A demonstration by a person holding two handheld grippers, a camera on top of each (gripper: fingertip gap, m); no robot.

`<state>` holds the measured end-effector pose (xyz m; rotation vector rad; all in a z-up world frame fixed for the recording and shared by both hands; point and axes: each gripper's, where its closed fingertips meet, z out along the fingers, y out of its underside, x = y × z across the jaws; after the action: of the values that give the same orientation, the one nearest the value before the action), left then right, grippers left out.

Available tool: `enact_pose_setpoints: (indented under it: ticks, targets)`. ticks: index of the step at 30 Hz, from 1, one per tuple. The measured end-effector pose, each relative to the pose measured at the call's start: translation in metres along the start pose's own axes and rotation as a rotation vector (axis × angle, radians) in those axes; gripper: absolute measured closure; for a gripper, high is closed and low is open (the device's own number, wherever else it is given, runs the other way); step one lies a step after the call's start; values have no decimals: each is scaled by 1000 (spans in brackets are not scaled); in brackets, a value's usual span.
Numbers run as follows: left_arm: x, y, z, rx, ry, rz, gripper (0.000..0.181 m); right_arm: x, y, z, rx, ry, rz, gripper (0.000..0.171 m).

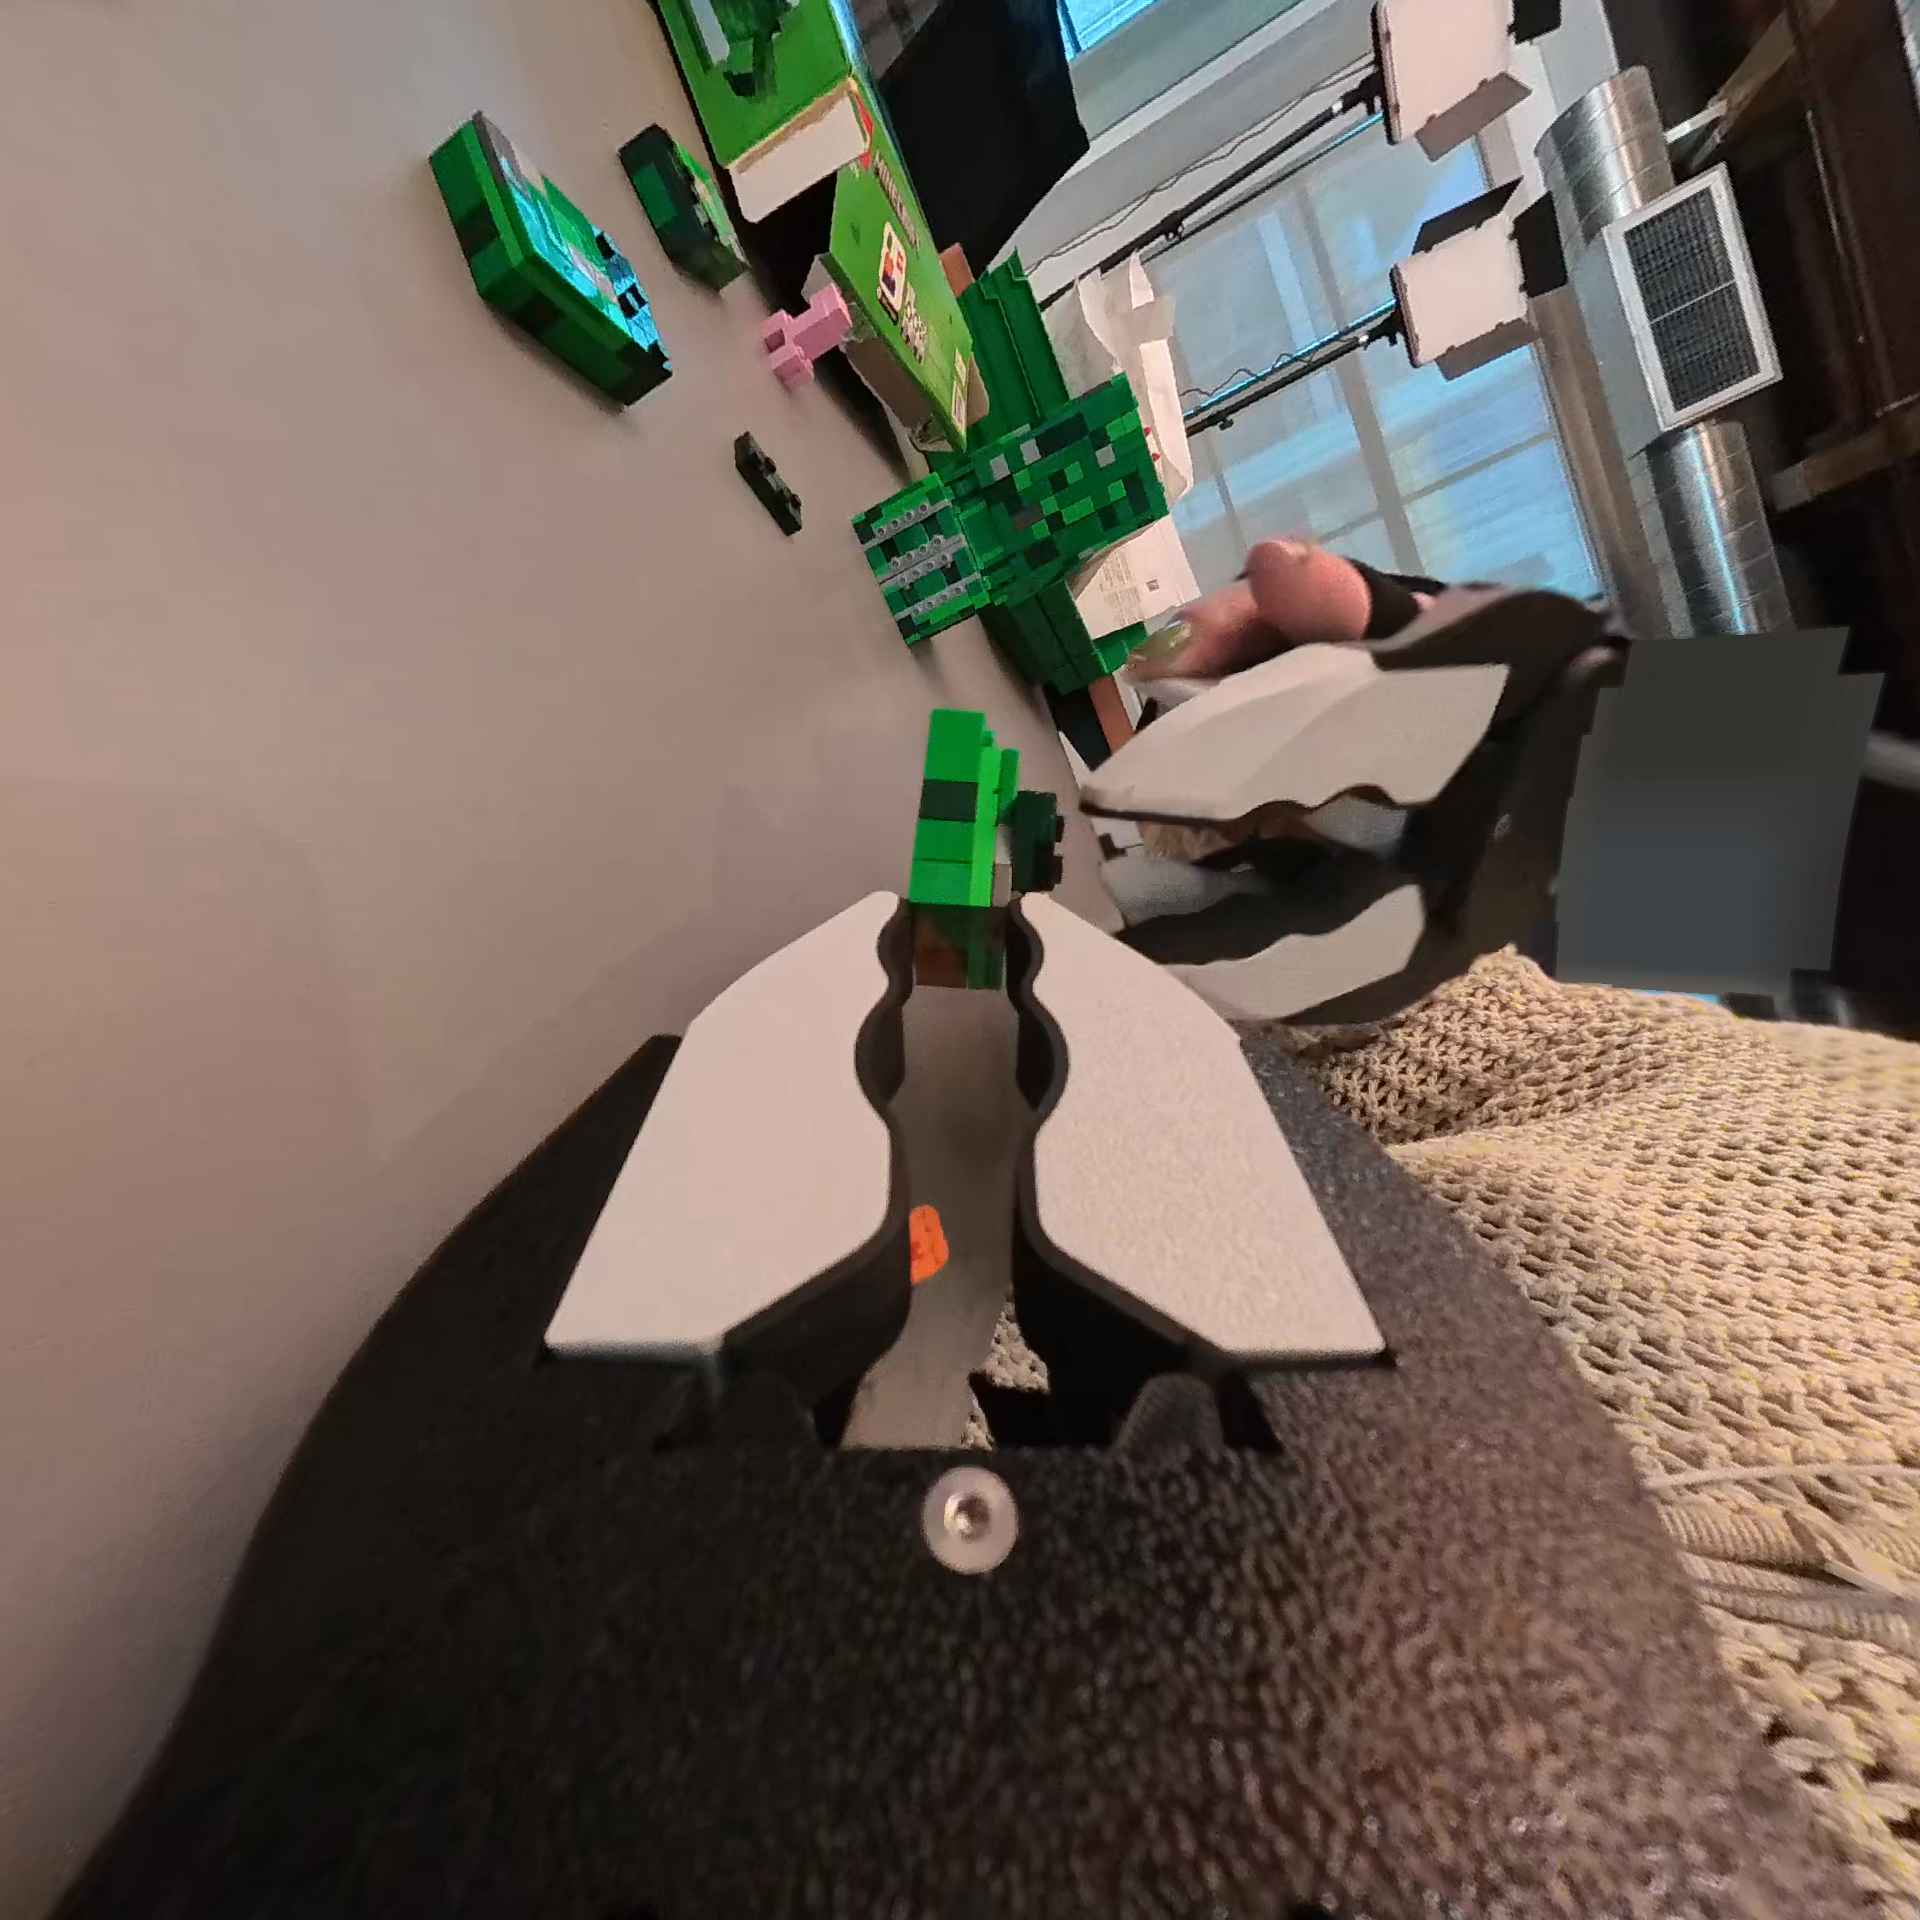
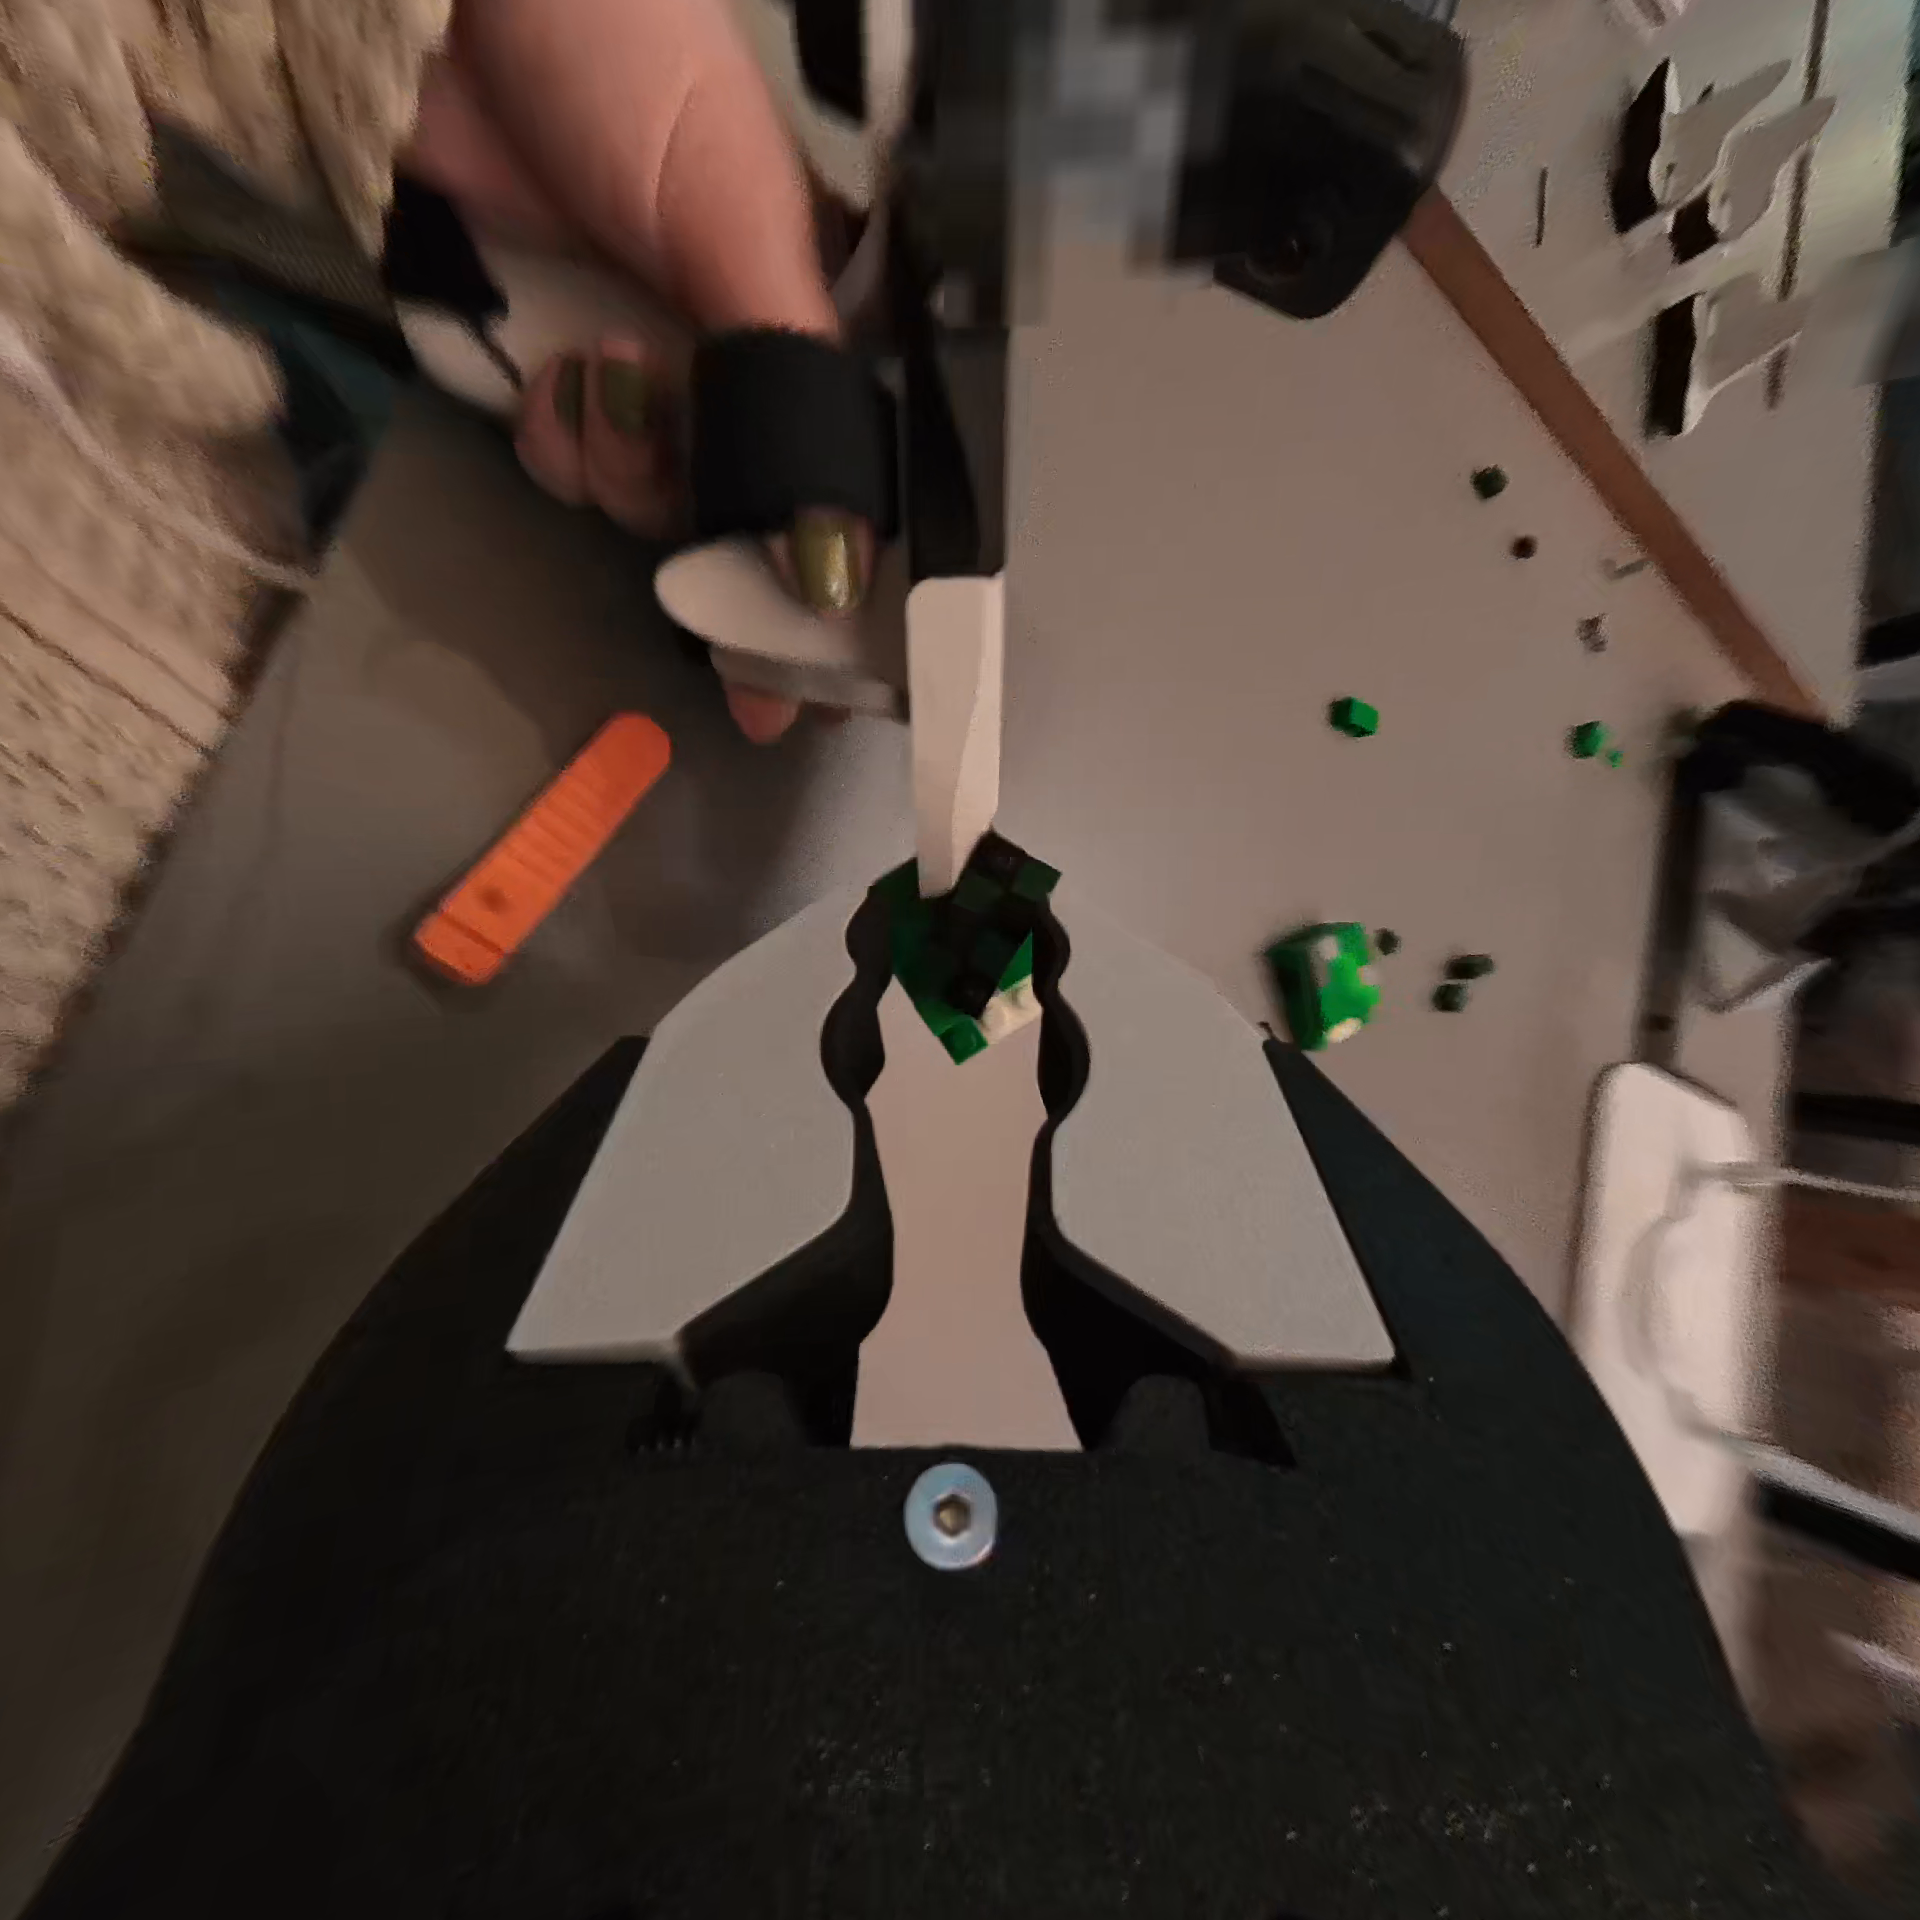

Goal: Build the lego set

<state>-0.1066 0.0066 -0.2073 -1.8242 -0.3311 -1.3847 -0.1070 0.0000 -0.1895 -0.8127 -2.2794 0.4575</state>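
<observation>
In the left wrist view my left gripper [image 1: 961, 940] is shut on the lower end of a small green lego assembly [image 1: 956, 821] and holds it above the pale table [image 1: 312, 727]. A dark green part [image 1: 1039, 831] sticks out on its right side, toward my right gripper [image 1: 1107, 868], which is blurred. In the right wrist view my right gripper [image 2: 956, 930] is closed around the same green assembly [image 2: 971, 971]. A white finger [image 2: 951, 727] of the left gripper reaches down onto the assembly from above, with a person's hand [image 2: 665, 312] behind it.
A large green blocky model [image 1: 1023, 499], two flat green builds [image 1: 540, 260] [image 1: 681, 203], a pink figure [image 1: 805, 332], a dark plate [image 1: 769, 483] and a green box [image 1: 894, 260] stand farther back. An orange brick separator [image 2: 545, 847] and loose green bricks [image 2: 1325, 982] lie on the table. A knitted sleeve [image 1: 1610, 1299] is close by.
</observation>
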Motion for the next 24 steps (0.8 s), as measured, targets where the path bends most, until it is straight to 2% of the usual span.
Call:
enact_pose_setpoints:
  ticks: [3, 7, 10, 15, 20, 24]
  targets:
    - [0, -1, 0, 8, -2, 15, 165, 2, -7, -7, 75, -135, 314, 146]
    - [2, -1, 0, 15, 0, 32, 165, 2, 4, -4, 11, -240, 573, 144]
    - [2, -1, 0, 14, -8, 46, 165, 5, 9, -1, -10, -224, 608, 149]
    - [1, -2, -1, 25, -14, 55, 165, 10, 15, 0, -49, -169, 612, 147]
    - [4, -3, 0, 25, -5, 69, 165, 15, 15, -1, -26, -163, 644, 139]
    - [7, -1, 2, 18, 11, 82, 165, 10, 15, 0, -9, -245, 723, 130]
